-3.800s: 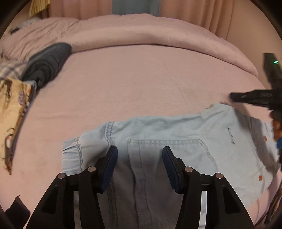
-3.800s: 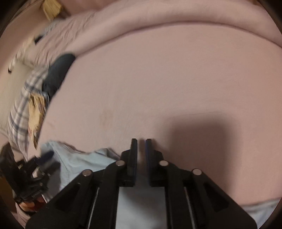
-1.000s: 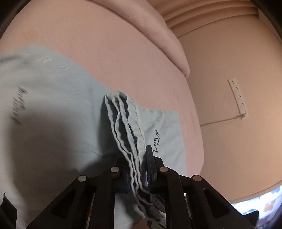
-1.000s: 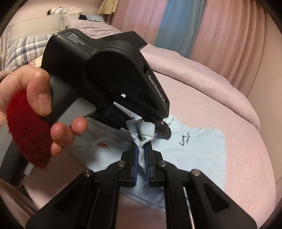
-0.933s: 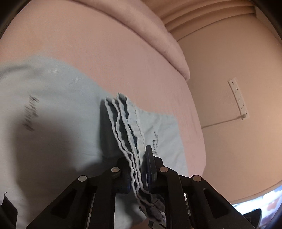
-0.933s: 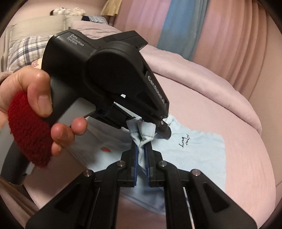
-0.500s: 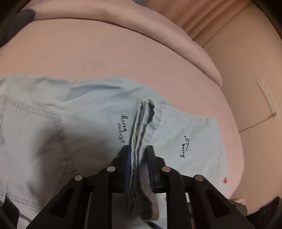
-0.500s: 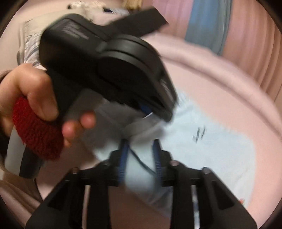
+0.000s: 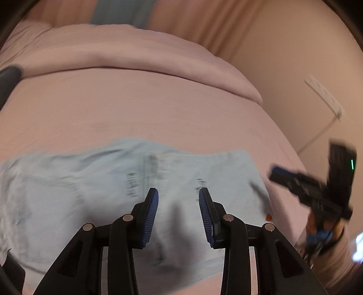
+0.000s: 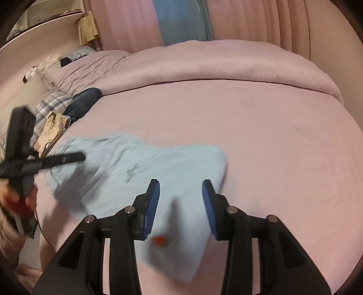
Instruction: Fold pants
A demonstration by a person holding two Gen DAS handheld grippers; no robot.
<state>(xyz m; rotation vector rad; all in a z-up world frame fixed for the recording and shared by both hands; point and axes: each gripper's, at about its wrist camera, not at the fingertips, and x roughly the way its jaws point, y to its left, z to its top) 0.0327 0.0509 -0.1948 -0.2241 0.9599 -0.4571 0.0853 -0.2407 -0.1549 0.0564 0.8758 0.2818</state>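
Light blue denim pants (image 9: 95,188) lie folded on the pink bed (image 9: 136,109); they also show in the right wrist view (image 10: 163,172). My left gripper (image 9: 178,197) is open and empty just above the pants' folded end. My right gripper (image 10: 180,188) is open and empty above the pants' near right part. The right gripper shows blurred at the right of the left wrist view (image 9: 317,192). The left gripper shows blurred at the left of the right wrist view (image 10: 34,165).
A rolled pink duvet (image 10: 204,63) lies across the far side of the bed. A dark garment (image 10: 84,104), a plaid cloth (image 10: 47,106) and a patterned cloth (image 10: 52,131) lie at the left. Curtains (image 10: 181,20) hang behind. A wall (image 9: 306,68) is to the right.
Both grippers have let go of the bunched pant hems and opened. The pants now lie flat on the bed. Both grippers have pulled apart and back.
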